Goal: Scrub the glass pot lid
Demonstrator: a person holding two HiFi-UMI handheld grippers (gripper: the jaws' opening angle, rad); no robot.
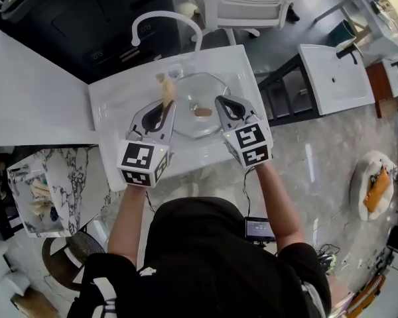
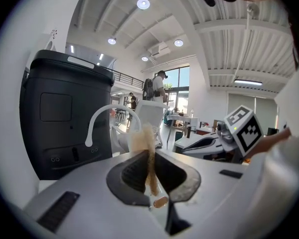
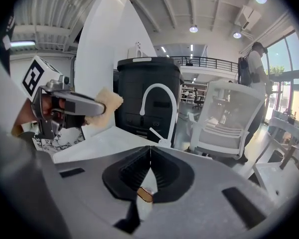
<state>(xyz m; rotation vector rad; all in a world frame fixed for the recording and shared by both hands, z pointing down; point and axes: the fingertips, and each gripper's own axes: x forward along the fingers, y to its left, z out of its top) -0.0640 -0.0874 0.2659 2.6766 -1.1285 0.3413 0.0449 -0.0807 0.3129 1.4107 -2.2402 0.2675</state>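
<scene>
Left gripper view puts my left claw [image 2: 150,156] front and centre, clenched on a thin beige sponge [image 2: 142,138]. The sponge is squeezed flat between the jaws, and its frayed end sticks up past the tips. From the right gripper view I see the same claw [image 3: 97,106] from the side, with the sponge [image 3: 109,99] poking out of its nose.

My right claw [image 3: 150,153] is clamped tight, the two ribbed pads meeting in one line with nothing between them.

Looking down from the head view, both claws sit side by side over the white desk [image 1: 119,111]. The left claw [image 1: 164,106] and the right claw [image 1: 220,103] point away from the body and tilt slightly down. The glass pot lid [image 1: 199,98] lies flat on the desk between and just ahead of them, with its brown knob [image 1: 202,111] facing up in the gap between the two noses. The sponge [image 1: 166,88] hangs over the lid's left edge; I cannot tell whether it touches the glass. The right claw's tip sits over the lid's right edge, and I cannot tell contact there either.

Beyond the lid a curved white faucet [image 1: 166,18] rises at the desk's far side. Behind it stands a black cabinet [image 1: 86,18], with a white chair [image 1: 245,2] to its right.
</scene>
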